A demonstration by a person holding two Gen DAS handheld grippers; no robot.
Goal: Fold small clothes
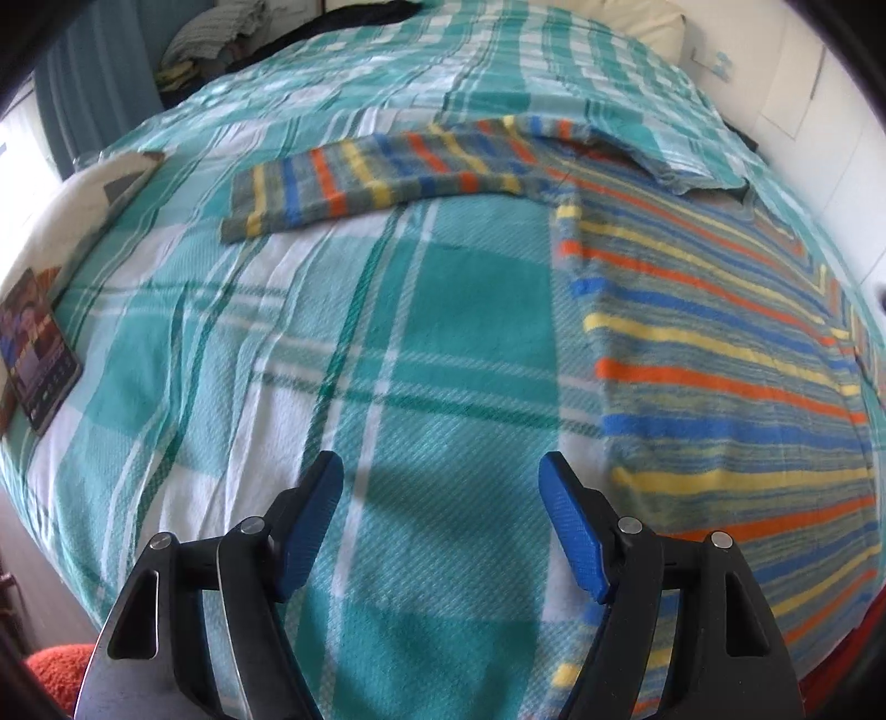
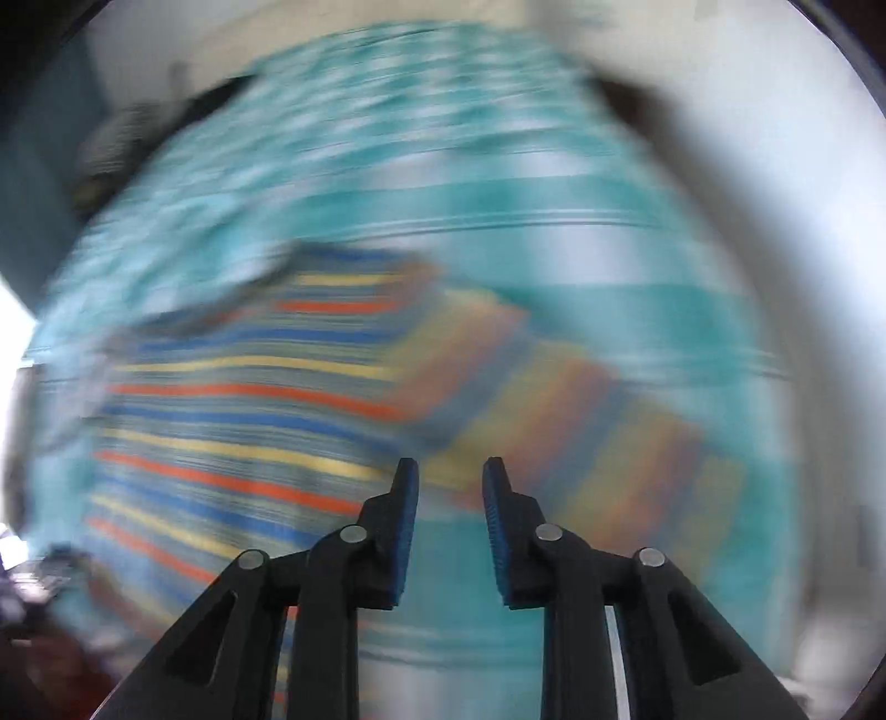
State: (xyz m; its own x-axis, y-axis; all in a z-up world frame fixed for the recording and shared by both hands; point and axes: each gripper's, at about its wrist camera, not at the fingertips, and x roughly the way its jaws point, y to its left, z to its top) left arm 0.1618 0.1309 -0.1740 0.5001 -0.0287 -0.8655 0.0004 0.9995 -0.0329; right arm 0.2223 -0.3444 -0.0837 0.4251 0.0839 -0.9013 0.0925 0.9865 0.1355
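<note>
Currently the striped sweater [image 1: 720, 343] lies flat on the plaid bedspread [image 1: 277, 343], sleeves spread for folding. Left gripper [image 1: 440, 471] hovers released beside its hem; right gripper [image 2: 448, 471] (view blurred) stands parted, grasping nothing.

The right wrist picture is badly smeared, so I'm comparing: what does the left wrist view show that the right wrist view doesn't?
Only the left wrist view: the sweater's outstretched sleeve, a book near the bed's edge, piled clothes at the far end, and the left gripper, open over bare blanket.

Only the right wrist view: the right gripper, jaws apart, empty, and the sweater's other sleeve.

Both: the striped sweater flat on the teal plaid blanket.
</note>
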